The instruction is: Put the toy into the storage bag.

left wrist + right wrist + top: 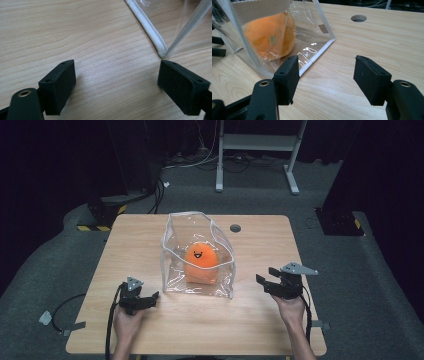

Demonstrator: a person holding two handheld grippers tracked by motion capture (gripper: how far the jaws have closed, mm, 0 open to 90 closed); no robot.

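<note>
A clear plastic bag with white trim [197, 255] stands open-topped in the middle of the wooden table [260, 245]. Inside it sits an orange plush ball with a smiling face [201, 262], which glows through the bag wall [270, 35] in the right gripper view. My left gripper [150, 299] rests low at the bag's near left corner [162, 52], open and holding nothing. My right gripper [265, 277] hovers to the right of the bag, open too, with bare table between its jaws [327, 72].
A round cable hole [235, 228] lies in the table behind the bag, also in the right gripper view [358, 18]. A white desk frame [257, 150] and cables sit on the floor beyond the table. Bare wood lies on both sides of the bag.
</note>
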